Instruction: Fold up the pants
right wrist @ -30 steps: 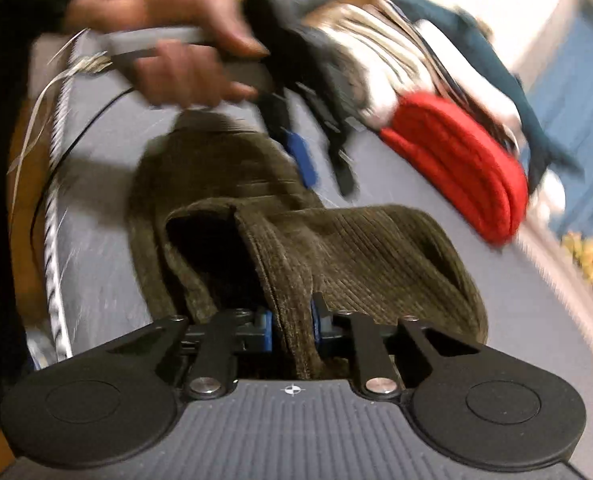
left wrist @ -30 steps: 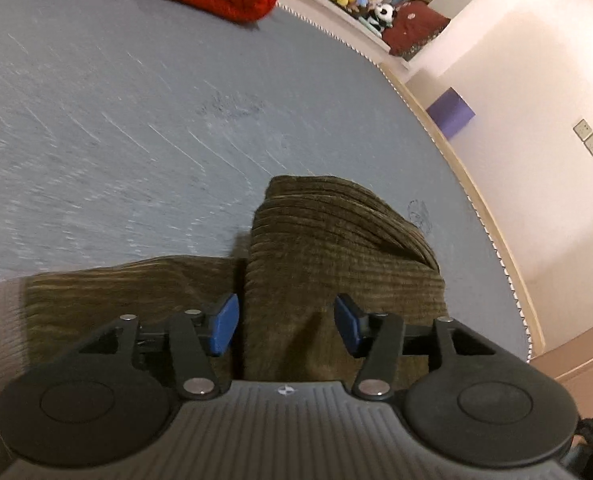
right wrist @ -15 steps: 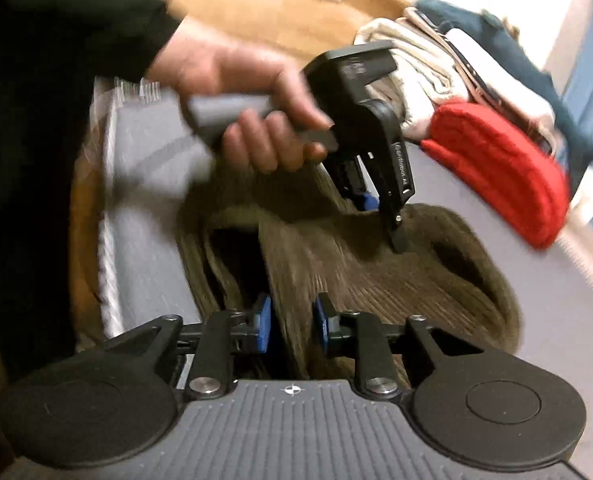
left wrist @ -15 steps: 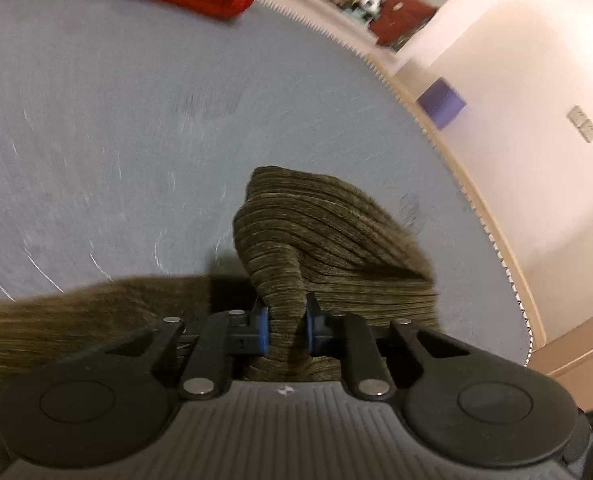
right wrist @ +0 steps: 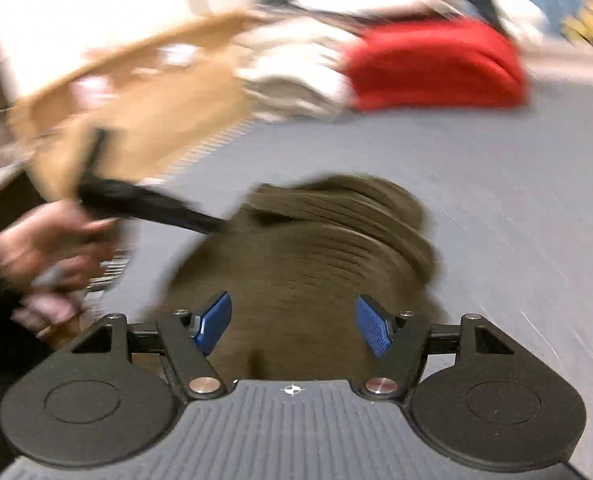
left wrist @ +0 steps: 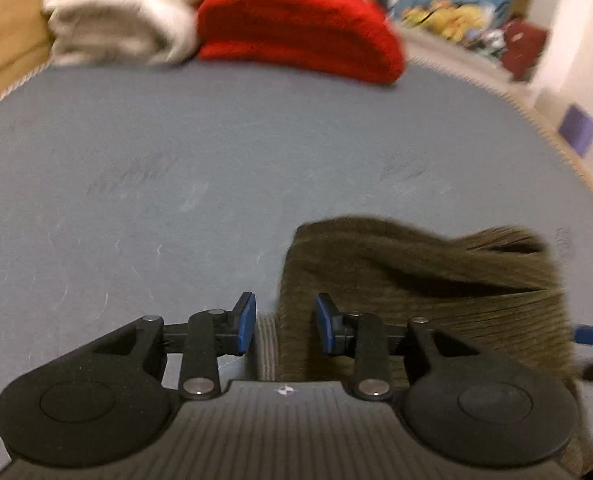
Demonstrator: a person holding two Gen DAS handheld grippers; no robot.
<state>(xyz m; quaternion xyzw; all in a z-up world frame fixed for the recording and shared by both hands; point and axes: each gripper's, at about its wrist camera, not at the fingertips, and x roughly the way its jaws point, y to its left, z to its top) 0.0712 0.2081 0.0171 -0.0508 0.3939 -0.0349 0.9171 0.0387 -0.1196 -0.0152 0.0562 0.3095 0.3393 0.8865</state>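
A grey bed [left wrist: 216, 168] fills most of both views, edged by a pale fringed border. At its far side a folded red blanket [left wrist: 296, 28] is seen, with a stack of cream blankets [left wrist: 120, 20] just beside it; in the right wrist view the same red blanket [right wrist: 436, 64] and cream stack [right wrist: 296, 76] appear blurred. Yellow toys [left wrist: 452, 16] are piled beyond the bed's far corner, and a purple box [left wrist: 578, 128] is seen by the wall.

The olive corduroy pants [left wrist: 416, 292] lie bunched in a folded heap on the bed, towards its near right part in the left wrist view. In the right wrist view the pants [right wrist: 316, 264] are seen directly ahead, their ribbed layers stacked and blurred.

The left gripper [left wrist: 284, 322] is held low at the heap's left edge. Its fingers [left wrist: 245, 322] are parted, and the edge of the cloth is seen between them, though no grip is made.

The right gripper [right wrist: 294, 326] is held over the heap with its fingers [right wrist: 214, 320] spread wide, nothing being clasped.

A blurred hand [right wrist: 44, 240] with a black handle is seen at the left of the right wrist view.
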